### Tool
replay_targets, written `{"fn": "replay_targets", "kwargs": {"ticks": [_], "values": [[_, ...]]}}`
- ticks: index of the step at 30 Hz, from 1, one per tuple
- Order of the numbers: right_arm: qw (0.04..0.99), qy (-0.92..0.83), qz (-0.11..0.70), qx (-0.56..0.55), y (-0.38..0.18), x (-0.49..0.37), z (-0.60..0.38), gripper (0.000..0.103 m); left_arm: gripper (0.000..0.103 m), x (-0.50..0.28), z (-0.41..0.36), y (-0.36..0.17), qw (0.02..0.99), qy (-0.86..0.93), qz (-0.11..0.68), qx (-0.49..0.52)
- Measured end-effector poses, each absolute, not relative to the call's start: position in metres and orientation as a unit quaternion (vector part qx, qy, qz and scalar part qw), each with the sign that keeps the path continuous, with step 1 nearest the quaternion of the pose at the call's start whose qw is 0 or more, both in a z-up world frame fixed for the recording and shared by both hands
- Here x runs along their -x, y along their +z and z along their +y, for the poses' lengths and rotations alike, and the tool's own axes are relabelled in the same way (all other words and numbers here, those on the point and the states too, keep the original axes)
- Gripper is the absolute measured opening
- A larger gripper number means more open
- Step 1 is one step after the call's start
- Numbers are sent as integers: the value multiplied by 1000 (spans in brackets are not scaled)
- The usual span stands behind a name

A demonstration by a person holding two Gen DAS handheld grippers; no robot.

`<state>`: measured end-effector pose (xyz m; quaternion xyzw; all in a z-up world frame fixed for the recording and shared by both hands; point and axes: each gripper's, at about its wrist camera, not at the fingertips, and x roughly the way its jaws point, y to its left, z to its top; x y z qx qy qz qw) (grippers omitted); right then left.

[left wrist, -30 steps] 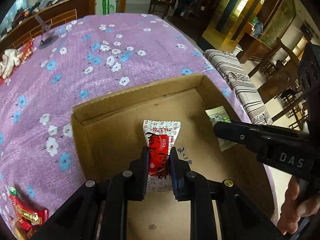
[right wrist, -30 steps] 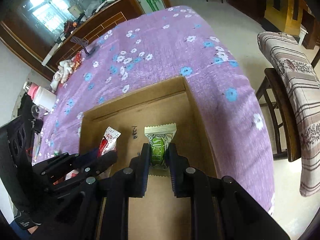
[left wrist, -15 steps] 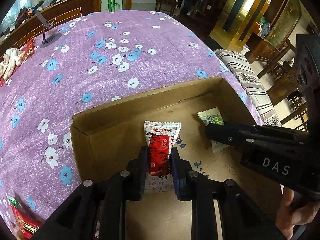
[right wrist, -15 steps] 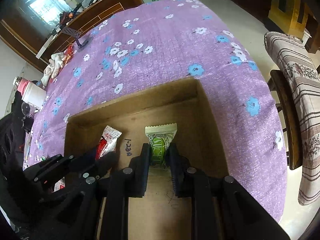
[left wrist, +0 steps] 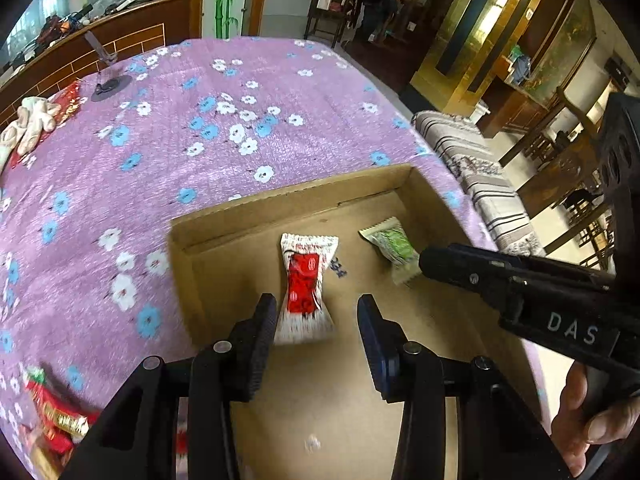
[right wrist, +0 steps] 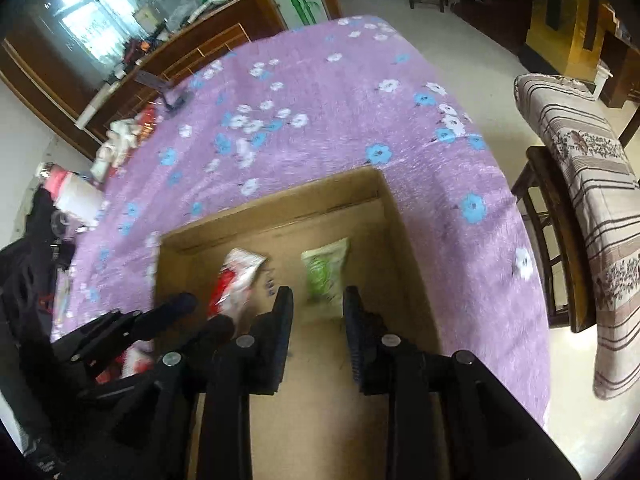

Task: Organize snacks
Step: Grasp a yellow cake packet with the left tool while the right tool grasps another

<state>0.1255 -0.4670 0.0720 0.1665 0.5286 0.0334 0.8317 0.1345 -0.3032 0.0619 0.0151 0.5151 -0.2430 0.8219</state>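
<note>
The red-and-white snack packet [left wrist: 306,286] is lying flat on the cardboard box [left wrist: 280,208] floor, long axis pointing toward the far wall, between the left gripper's [left wrist: 316,320] opening jaws, untouched. The green packet [right wrist: 325,276] is lying likewise beyond the right gripper's [right wrist: 318,308] opening jaws.

One cardboard box [left wrist: 224,220] sat on the surface [left wrist: 168,152], and two snack packets lay inside it: one red and white packet [left wrist: 306,280] and one green packet [left wrist: 390,242]. At least one more red packet [left wrist: 56,420] lay outside the box near the left edge, though blur hid any exact count there. Two grippers were in view, the left gripper [left wrist: 316,320] and the right gripper [right wrist: 318,304], each with two fingers [left wrist: 262,332].
</note>
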Motion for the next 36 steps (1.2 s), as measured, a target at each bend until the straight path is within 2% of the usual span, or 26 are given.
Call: {"fn": "replay_targets", "kwargs": {"ticks": [6,16,27,36], "values": [[831,62,522,-181,91,-91,-439,30,43,-100,-271,95,833,-254,492,-8],[816,126,533,-185,98,-47,-349,30,44,-53,-169,125,851,-227,473,19],[786,174,572,-155,74,-17,-249,31,44,2,-55,95,847,-180,498,39],[787,190,571,-136,74,-11,-198,31,44,8,54,72,854,-94,509,63]]}}
